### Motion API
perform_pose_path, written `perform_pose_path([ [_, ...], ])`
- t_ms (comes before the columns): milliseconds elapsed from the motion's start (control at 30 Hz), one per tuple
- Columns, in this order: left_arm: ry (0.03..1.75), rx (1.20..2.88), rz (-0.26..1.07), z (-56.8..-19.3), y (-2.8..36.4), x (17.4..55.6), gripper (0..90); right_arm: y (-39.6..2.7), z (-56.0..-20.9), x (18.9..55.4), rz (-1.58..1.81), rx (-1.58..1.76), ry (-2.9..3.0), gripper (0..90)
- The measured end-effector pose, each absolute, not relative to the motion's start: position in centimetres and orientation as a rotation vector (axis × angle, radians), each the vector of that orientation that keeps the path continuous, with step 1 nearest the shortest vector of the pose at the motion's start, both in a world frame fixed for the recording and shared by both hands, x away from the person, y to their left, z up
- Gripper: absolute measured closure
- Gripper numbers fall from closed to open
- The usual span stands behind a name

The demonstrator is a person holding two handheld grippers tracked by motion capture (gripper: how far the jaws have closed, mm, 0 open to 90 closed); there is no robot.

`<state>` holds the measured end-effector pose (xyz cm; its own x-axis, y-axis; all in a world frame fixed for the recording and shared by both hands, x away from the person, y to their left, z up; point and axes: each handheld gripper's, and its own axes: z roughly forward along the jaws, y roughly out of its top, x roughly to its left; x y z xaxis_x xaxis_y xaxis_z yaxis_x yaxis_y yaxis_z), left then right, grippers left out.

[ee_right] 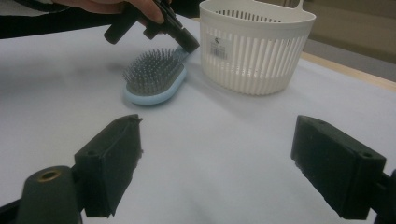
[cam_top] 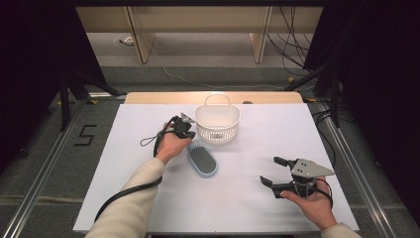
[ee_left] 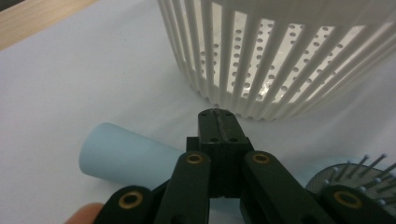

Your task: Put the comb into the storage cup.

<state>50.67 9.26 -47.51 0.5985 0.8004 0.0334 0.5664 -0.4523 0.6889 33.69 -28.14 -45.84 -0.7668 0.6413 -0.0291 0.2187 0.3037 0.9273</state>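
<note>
On the floor left of the table (cam_top: 99,163), a dark taped numeral (cam_top: 85,135), reading as "5". On the wall of the white basket (ee_right: 261,56), a small barcode label (ee_right: 218,45), its print too small to read.

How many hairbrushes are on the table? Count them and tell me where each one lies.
1. The light-blue hairbrush lies bristles up on the white table, just in front of the basket, beside the left gripper.

Blue hairbrush (cam_top: 202,160) flat, bristles up
</note>
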Motion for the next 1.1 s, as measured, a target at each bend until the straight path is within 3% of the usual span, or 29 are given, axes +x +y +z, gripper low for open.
perform_pose_path([
  [567,1.120,2.286,0.451,-47.5,8.5,50.9,89.9,-28.1,-46.0,33.8,1.450,0.775,2.188,17.1],
  [1100,1.229,2.360,0.337,-47.2,11.8,47.5,89.9,-28.2,-46.0,33.9,1.447,0.782,2.194,17.1],
])
